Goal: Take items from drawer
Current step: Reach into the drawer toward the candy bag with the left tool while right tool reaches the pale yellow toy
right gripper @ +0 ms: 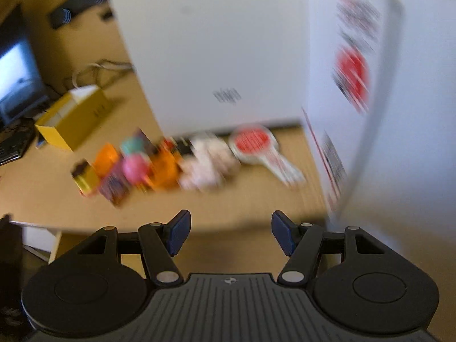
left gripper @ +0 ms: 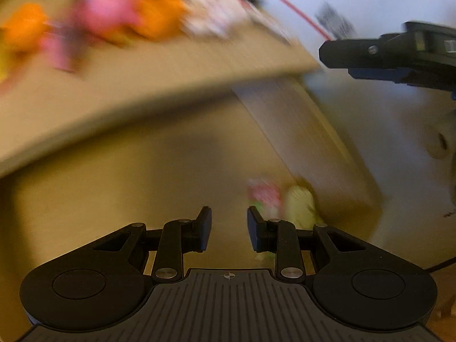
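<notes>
Both views are motion-blurred. My left gripper [left gripper: 229, 228] is open and empty, pointing down into the open wooden drawer [left gripper: 114, 193] under the tabletop. Two small items lie in the drawer's right part: a pink-and-white packet [left gripper: 263, 195] and a pale yellow-green one [left gripper: 299, 205], just beyond my right fingertip. My right gripper [right gripper: 230, 233] is open and empty, hovering at the table's front edge. On the tabletop [right gripper: 256, 199] sits a row of items: orange, pink and white packets [right gripper: 159, 165] and a red-and-white paddle [right gripper: 253, 142]. The right gripper [left gripper: 393, 54] shows at the upper right of the left wrist view.
A white box [right gripper: 211, 51] stands behind the row of items, and a white panel with red and black print [right gripper: 356, 85] rises at the right. A yellow carton [right gripper: 71, 116] and a dark monitor [right gripper: 17, 74] are at the far left. The drawer's side wall [left gripper: 307, 131] runs along the right.
</notes>
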Motion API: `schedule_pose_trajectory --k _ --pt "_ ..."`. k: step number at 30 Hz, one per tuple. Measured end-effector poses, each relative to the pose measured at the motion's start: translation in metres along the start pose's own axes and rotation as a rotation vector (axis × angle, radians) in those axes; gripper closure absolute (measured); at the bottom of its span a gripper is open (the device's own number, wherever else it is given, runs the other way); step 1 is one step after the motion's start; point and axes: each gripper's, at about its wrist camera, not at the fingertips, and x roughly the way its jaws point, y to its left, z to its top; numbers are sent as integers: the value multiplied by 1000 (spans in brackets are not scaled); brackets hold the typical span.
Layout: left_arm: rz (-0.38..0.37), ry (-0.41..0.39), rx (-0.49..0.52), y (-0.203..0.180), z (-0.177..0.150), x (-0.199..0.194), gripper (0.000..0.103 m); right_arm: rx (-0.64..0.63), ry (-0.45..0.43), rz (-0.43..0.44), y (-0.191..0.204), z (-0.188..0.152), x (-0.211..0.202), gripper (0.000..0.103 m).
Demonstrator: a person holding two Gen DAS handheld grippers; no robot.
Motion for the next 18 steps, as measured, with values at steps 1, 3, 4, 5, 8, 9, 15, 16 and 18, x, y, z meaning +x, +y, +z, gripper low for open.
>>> schedule_pose_trajectory --k 1,3,4,5,8,9,15,16,18 --pt "-23 43 22 -6 3 13 73 22 26 -9 -5 -6 -2 40" --pt "-39 100 49 -14 8 32 73 44 60 -21 -15 -14 -8 40" --pt "-38 127 57 -18 11 42 73 43 68 -23 -17 -16 -11 40" --pt "-30 153 63 -21 14 52 73 36 69 -25 -15 -21 -17 40" --pt "-10 202 82 -29 19 72 73 4 72 -35 -11 -26 -22 40" --pt "-6 221 96 -32 20 78 73 -6 71 -41 -10 -27 -23 40" --pt "42 248 182 -49 24 93 69 -21 72 -61 -13 -25 -23 40" --pt "55 243 202 -52 23 94 69 -20 72 -63 -14 -25 -22 40" --pt "60 241 213 -56 22 96 69 -17 70 -64 -15 -24 -22 40"
